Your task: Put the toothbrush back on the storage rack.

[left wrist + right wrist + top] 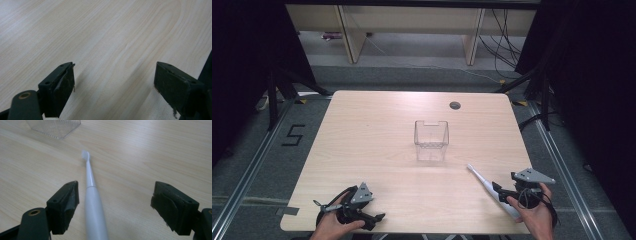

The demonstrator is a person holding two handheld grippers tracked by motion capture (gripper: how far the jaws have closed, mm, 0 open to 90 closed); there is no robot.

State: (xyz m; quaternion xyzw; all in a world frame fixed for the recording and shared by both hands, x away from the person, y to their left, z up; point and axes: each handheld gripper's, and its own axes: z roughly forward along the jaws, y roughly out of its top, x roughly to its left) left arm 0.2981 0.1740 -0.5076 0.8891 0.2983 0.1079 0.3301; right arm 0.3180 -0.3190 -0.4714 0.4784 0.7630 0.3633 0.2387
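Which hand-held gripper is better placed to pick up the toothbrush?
The right hand-held gripper: its open jaws already straddle the toothbrush handle. The left hand-held gripper is open over bare table at the opposite corner.

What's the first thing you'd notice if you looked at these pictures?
Probably the white electric toothbrush lying flat on the wooden table near its front right corner, between the wide-open jaws of the right gripper, closer to one jaw and not squeezed. Next, the clear plastic box standing alone in the middle of the table. The left gripper waits open at the front left with nothing between its jaws.
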